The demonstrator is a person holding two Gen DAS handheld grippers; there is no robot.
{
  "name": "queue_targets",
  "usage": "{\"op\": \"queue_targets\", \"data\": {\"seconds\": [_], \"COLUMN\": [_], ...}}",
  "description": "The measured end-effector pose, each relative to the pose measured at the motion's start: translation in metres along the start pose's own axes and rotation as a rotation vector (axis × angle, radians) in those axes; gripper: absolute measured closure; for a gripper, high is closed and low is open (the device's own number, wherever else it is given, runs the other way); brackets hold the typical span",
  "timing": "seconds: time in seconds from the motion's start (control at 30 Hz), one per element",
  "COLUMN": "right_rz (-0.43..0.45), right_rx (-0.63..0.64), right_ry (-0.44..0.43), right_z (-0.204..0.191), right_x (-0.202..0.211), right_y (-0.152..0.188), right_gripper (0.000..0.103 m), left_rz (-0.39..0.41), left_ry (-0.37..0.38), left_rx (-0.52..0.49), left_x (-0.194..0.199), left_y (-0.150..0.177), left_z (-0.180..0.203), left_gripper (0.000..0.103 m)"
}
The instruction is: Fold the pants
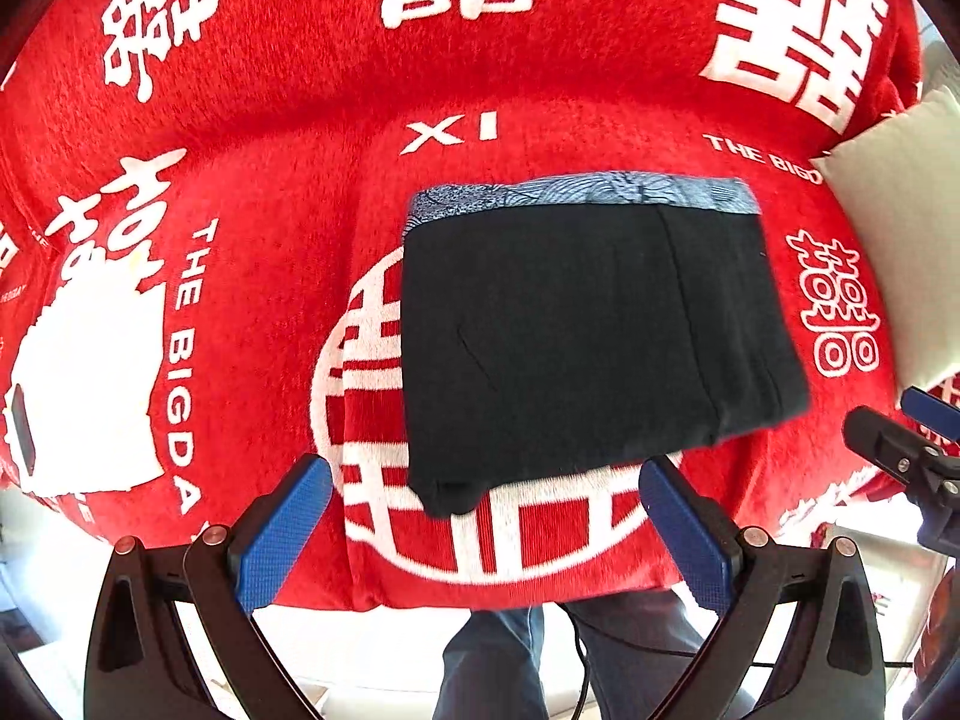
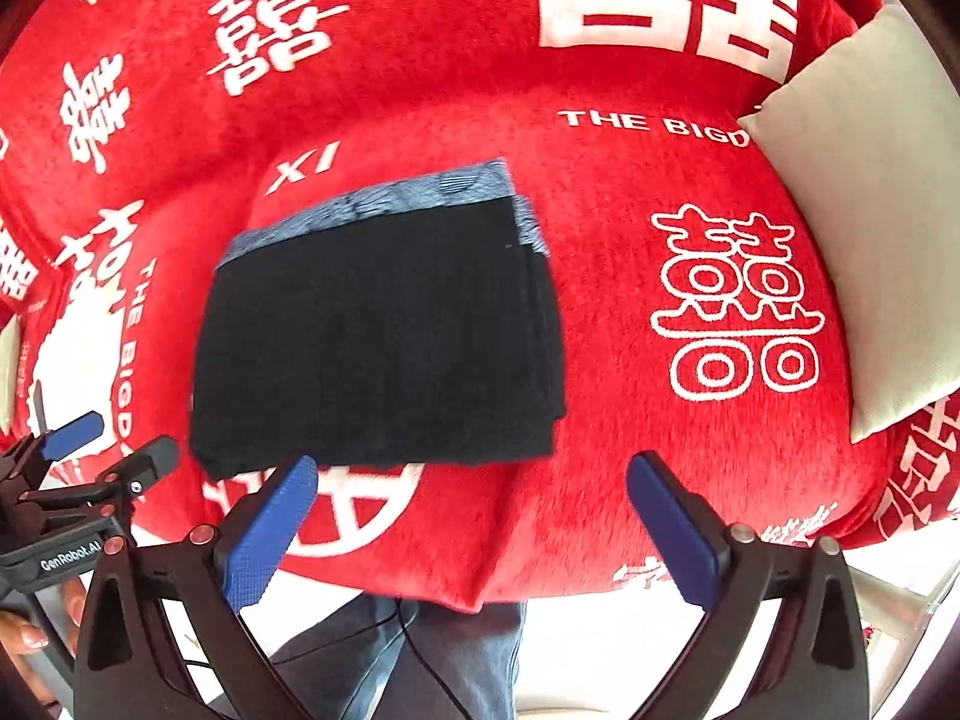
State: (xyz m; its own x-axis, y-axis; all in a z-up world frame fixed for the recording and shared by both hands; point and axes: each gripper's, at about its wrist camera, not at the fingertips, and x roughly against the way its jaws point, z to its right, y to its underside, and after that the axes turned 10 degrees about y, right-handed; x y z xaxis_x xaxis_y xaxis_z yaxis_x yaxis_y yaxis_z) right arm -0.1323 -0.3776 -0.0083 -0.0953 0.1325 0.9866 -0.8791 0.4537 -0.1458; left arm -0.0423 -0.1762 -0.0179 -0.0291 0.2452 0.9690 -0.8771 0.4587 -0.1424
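Note:
The black pants (image 1: pixel 588 336) with a blue patterned waistband (image 1: pixel 588 195) lie folded into a compact rectangle on the red blanket (image 1: pixel 270 210). They also show in the right wrist view (image 2: pixel 378 342). My left gripper (image 1: pixel 486 516) is open and empty, hovering just in front of the fold's near edge. My right gripper (image 2: pixel 474 510) is open and empty, in front of the fold's near right corner. Each gripper shows in the other's view: the right gripper (image 1: pixel 918 426) at the right edge, the left gripper (image 2: pixel 102 444) at the left edge.
A cream cushion (image 2: pixel 864 210) lies on the blanket to the right of the pants, also in the left wrist view (image 1: pixel 900 228). A white object (image 1: pixel 90 390) sits at the left. The blanket's front edge (image 2: pixel 480 588) hangs over the person's jeans (image 2: pixel 420 660).

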Motion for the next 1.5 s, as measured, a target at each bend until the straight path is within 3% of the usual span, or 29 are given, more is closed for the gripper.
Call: {"op": "queue_targets", "data": {"seconds": [0.77, 1.2, 1.5], "right_rz": [0.003, 0.015, -0.003], "right_rx": [0.017, 0.059, 0.106], "right_ry": [0.116, 0.129, 0.105], "right_z": [-0.04, -0.047, -0.034], "right_x": [0.054, 0.072, 0.073], "right_y": [0.034, 0.033, 0.03], "right_gripper": [0.0, 0.0, 0.0], "left_rz": [0.034, 0.066, 0.063], "left_ry": [-0.045, -0.105, -0.123], "left_rx": [-0.036, -0.059, -0.012], "left_x": [0.053, 0.071, 0.073], "left_y": [0.036, 0.038, 0.032], "left_z": [-0.009, 0.001, 0.018], "left_gripper": [0.0, 0.0, 0.0]}}
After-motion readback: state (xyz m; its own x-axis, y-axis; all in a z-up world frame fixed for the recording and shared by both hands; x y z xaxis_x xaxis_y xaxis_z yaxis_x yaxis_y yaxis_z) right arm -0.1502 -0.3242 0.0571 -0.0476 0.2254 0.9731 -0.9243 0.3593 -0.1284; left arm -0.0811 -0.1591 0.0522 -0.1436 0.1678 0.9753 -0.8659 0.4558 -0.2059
